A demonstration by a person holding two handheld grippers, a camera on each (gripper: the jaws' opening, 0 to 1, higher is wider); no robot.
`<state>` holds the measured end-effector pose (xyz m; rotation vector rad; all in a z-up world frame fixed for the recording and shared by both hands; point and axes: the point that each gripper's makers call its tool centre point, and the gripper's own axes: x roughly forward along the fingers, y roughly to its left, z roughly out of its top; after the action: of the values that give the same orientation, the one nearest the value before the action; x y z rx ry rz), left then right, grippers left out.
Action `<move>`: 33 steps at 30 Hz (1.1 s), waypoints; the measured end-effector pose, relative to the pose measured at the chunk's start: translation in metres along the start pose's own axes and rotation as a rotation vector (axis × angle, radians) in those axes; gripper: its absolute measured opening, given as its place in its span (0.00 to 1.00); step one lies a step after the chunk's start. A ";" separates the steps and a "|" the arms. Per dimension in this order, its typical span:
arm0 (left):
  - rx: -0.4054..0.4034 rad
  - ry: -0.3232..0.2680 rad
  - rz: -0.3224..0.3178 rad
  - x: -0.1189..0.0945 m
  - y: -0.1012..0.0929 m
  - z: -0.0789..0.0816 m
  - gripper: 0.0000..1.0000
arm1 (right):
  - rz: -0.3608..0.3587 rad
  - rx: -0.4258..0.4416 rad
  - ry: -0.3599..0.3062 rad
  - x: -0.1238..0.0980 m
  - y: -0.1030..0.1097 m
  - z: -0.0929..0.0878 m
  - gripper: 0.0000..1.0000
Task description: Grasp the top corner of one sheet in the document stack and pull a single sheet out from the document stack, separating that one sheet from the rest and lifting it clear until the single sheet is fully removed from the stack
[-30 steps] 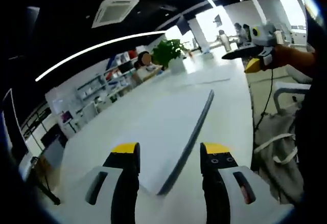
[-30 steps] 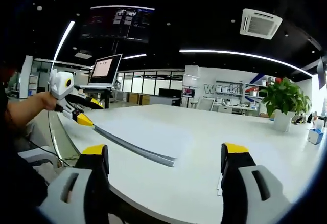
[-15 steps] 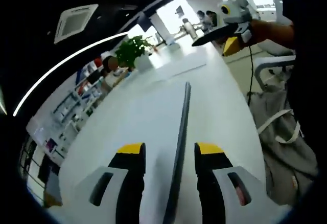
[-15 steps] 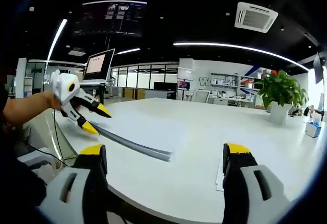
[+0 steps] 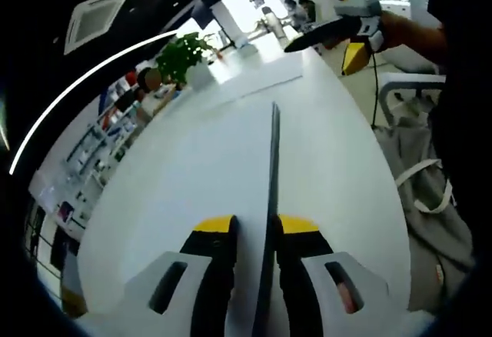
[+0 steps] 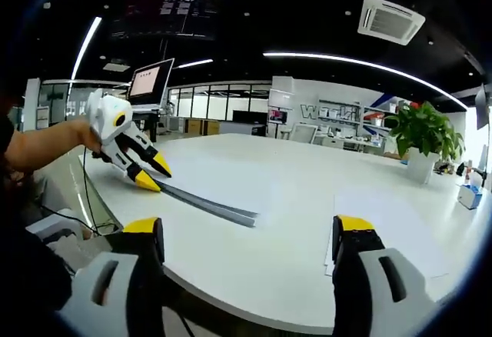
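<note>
The document stack lies on a white table and shows edge-on as a thin grey line running away between my left jaws. My left gripper straddles the stack's near corner, its yellow tips close together with a thin gap still showing beside the paper. In the right gripper view the left gripper sits at the far end of the stack, one tip above it and one at its edge. My right gripper is wide open over the table's near edge with nothing between its jaws, and it hangs above the table's far end.
A loose single sheet lies on the table to the right of the stack. A potted plant stands at the far end, and a laptop on a stand rises behind the left gripper. A chair with a grey bag is beside the table.
My left jaws have narrowed from wide apart to close around the stack's corner, and that gripper has lined up with the stack's edge and dropped onto it. The right gripper stayed open.
</note>
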<state>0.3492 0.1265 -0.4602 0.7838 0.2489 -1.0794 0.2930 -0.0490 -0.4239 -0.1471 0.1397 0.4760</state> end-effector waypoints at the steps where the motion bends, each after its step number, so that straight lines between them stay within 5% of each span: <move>1: -0.001 -0.002 0.006 0.000 0.000 0.000 0.17 | 0.001 -0.006 0.009 0.001 0.001 -0.002 0.89; 8: 0.045 0.002 0.046 0.000 -0.001 0.000 0.16 | 0.017 -0.021 0.059 0.003 0.005 -0.014 0.87; 16: 0.073 -0.001 0.062 -0.001 -0.002 0.000 0.14 | 0.001 -0.019 0.029 0.000 0.001 -0.004 0.83; 22: -0.073 0.009 -0.098 -0.003 -0.010 0.002 0.26 | -0.001 -0.034 0.058 0.000 0.002 -0.012 0.82; 27: -0.058 0.039 -0.097 -0.001 -0.002 0.001 0.17 | 0.002 -0.031 0.056 -0.001 0.002 -0.012 0.82; 33: -0.299 0.039 -0.217 -0.002 -0.001 0.003 0.18 | -0.001 -0.035 0.054 -0.002 0.001 -0.011 0.82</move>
<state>0.3463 0.1254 -0.4575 0.5174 0.5248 -1.1975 0.2901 -0.0508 -0.4340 -0.1943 0.1844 0.4736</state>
